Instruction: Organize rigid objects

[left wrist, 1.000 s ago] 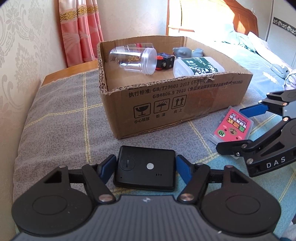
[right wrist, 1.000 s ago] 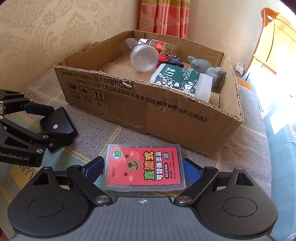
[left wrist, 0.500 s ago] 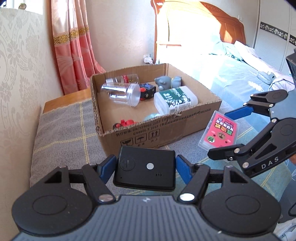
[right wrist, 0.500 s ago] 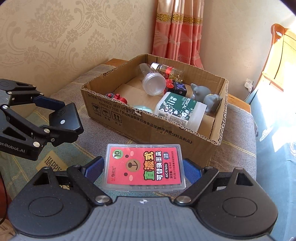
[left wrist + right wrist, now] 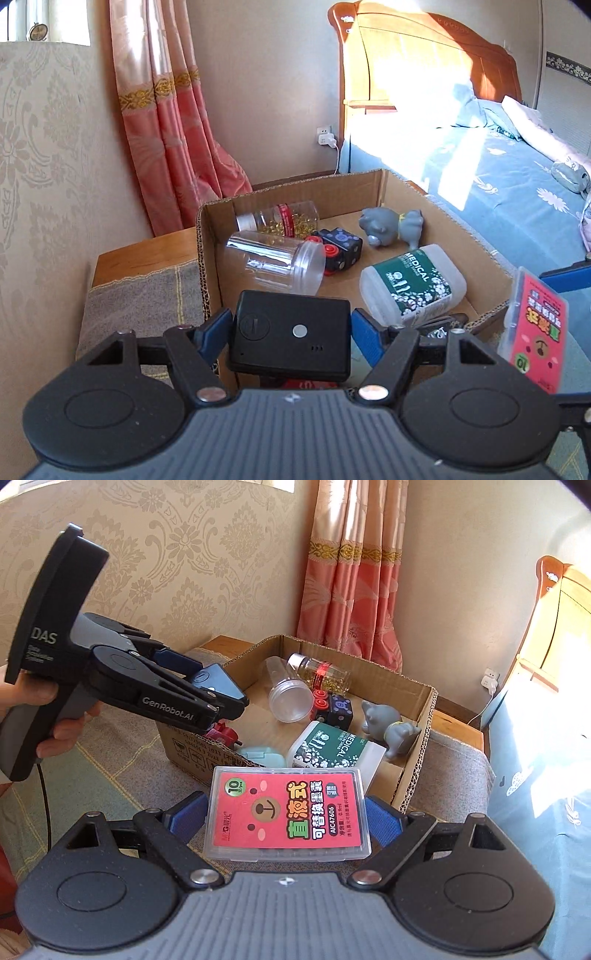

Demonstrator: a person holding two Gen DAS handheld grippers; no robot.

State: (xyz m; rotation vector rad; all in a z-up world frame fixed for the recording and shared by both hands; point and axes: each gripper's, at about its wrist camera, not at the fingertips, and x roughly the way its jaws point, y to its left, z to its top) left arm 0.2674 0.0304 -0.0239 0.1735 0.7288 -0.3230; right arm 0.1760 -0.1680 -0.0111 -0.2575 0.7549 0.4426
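Observation:
My left gripper (image 5: 291, 332) is shut on a flat black device (image 5: 291, 334), held in the air over the near left part of the open cardboard box (image 5: 207, 266). In the right wrist view the same left gripper (image 5: 218, 698) and black device (image 5: 218, 681) hang above the box's left wall. My right gripper (image 5: 286, 818) is shut on a clear plastic case with a red label (image 5: 286, 812), lifted just in front of the box (image 5: 417, 760). That case (image 5: 535, 328) shows at the right edge of the left wrist view.
Inside the box lie a clear jar (image 5: 273, 262), a bottle of gold bits (image 5: 280, 219), a black cube toy (image 5: 340, 247), a grey animal figure (image 5: 391, 225), a white medical bottle (image 5: 413, 284), a red item (image 5: 221, 734) and a pale blue case (image 5: 262, 755). A bed (image 5: 498, 177) lies to the right, a wall to the left.
Both grippers rose with their objects. The left one moved forward from the blanket to above the box; the right one lifted the red case off the blanket.

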